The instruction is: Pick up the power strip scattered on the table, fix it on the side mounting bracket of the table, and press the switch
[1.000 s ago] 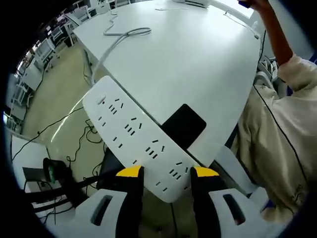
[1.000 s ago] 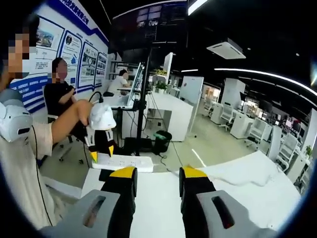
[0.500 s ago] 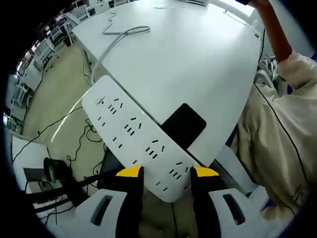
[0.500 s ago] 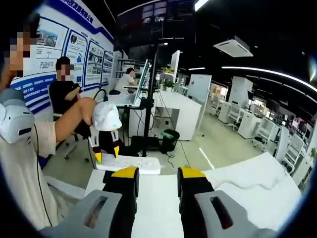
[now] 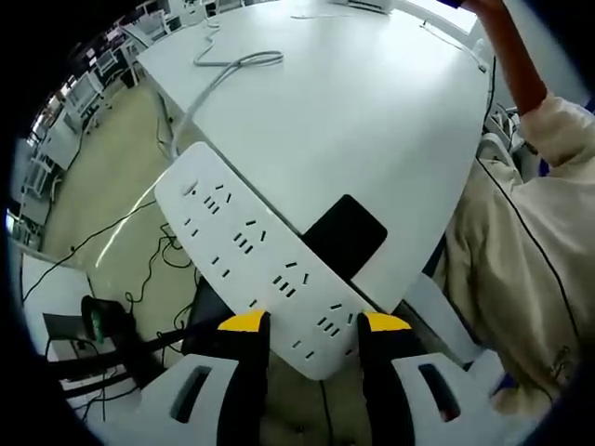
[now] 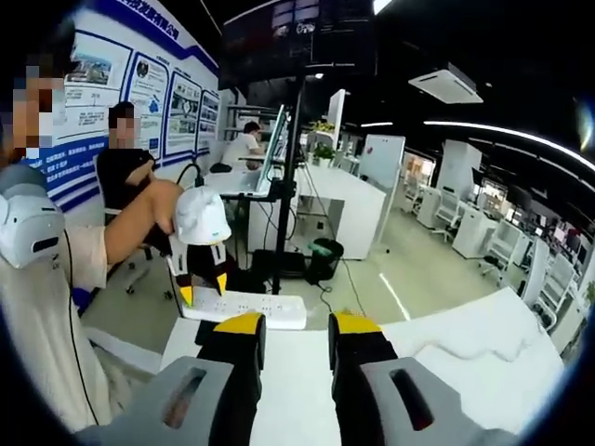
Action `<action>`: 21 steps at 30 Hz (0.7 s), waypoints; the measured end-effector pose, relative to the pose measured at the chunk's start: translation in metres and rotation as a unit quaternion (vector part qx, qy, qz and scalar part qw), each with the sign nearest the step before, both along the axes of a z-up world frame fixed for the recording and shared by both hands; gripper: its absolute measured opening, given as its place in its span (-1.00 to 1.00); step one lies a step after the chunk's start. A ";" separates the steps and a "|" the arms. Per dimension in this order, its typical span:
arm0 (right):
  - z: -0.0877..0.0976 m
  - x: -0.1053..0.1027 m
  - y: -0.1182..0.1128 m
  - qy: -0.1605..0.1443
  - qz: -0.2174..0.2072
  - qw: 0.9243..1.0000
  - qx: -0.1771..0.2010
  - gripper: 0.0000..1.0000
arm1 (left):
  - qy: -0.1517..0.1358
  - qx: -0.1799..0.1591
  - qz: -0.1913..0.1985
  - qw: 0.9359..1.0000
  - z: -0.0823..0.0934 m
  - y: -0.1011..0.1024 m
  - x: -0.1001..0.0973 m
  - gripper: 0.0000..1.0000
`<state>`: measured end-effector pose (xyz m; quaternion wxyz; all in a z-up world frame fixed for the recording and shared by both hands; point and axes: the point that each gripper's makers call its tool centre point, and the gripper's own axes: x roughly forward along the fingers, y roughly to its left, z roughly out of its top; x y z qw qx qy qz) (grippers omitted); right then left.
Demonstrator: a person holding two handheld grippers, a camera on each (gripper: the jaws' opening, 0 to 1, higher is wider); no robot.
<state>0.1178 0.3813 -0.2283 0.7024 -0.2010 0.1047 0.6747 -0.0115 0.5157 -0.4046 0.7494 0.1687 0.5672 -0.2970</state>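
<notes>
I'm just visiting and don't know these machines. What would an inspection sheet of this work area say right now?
Surface: white table, mostly bare; a black mounting bracket sits at its near edge.
Job's things: white power strip held off the table edge, beside the bracket, not yet fixed.
Clutter: nothing seen.
Grippers: left gripper shut on the power strip's end; right gripper raised above the table, jaws apart, holding nothing.
Cables: the strip's white cord trails across the tabletop; black cables lie on the floor.
Surroundings: open office with desks, a wall of posters, seated people, and the person's sleeve alongside the table.
</notes>
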 end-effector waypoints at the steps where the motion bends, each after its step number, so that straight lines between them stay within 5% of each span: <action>1: 0.000 0.000 0.002 0.000 0.002 1.000 -0.001 -0.55 | 0.000 0.000 0.000 1.000 0.000 0.000 0.000 -0.16; 21: -0.016 -0.010 0.035 0.002 0.039 0.999 -0.024 -0.74 | 0.000 0.002 -0.003 1.000 0.000 0.000 0.001 -0.16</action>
